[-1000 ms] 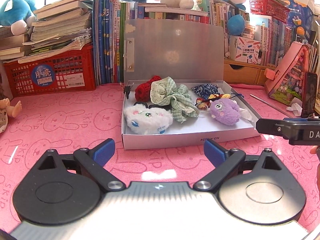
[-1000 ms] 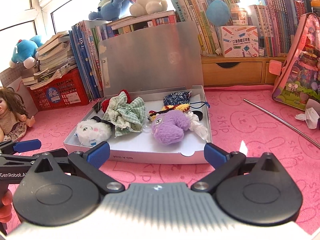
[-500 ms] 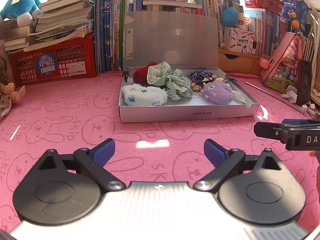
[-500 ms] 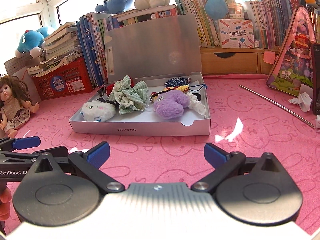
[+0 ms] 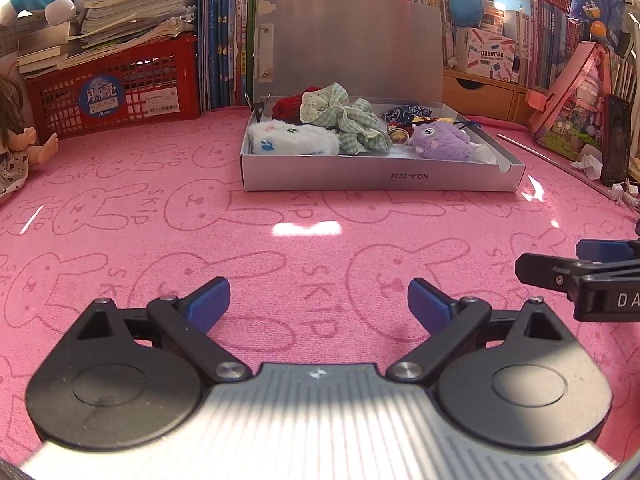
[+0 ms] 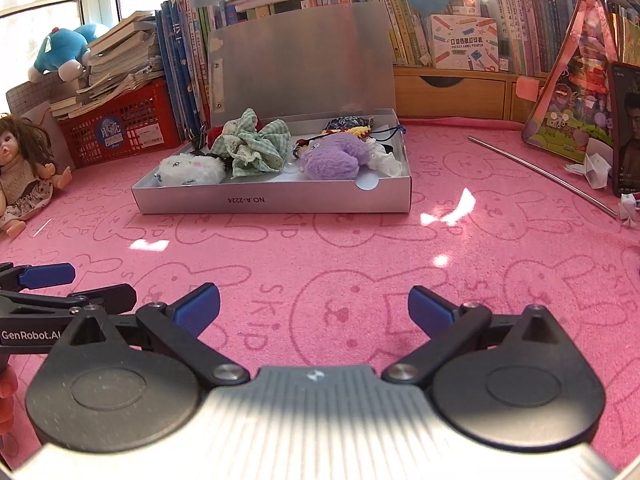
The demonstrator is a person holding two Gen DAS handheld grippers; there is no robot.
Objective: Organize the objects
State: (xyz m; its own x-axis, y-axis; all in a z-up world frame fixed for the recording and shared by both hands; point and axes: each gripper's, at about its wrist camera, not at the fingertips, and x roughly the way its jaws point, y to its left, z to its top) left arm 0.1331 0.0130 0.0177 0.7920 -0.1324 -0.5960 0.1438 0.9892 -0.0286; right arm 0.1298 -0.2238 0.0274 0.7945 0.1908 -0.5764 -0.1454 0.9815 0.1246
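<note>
A shallow silver box [image 5: 380, 178] [image 6: 272, 200] stands on the pink mat with its lid [image 5: 352, 44] upright. Inside lie a white plush [image 5: 292, 140] [image 6: 190, 168], a green checked scrunchie [image 5: 348, 120] [image 6: 256, 146], a red knitted piece [image 5: 288, 106], a purple plush [image 5: 440, 142] [image 6: 332, 156] and a dark blue patterned pouch [image 5: 406, 113]. My left gripper [image 5: 319, 308] is open and empty, low over the mat well in front of the box. My right gripper [image 6: 314, 310] is open too, beside it, nothing between its fingers.
A red basket [image 5: 116, 84] with stacked books stands at back left, a doll [image 6: 24, 172] at the left edge. Upright books and a wooden drawer unit [image 6: 452, 92] line the back. A metal rod [image 6: 540, 172], crumpled paper [image 6: 592, 164] and a phone [image 6: 626, 128] lie at right.
Both grippers have drawn back from the box and dropped lower over the mat; the box now sits farther away. Both stay open and empty.
</note>
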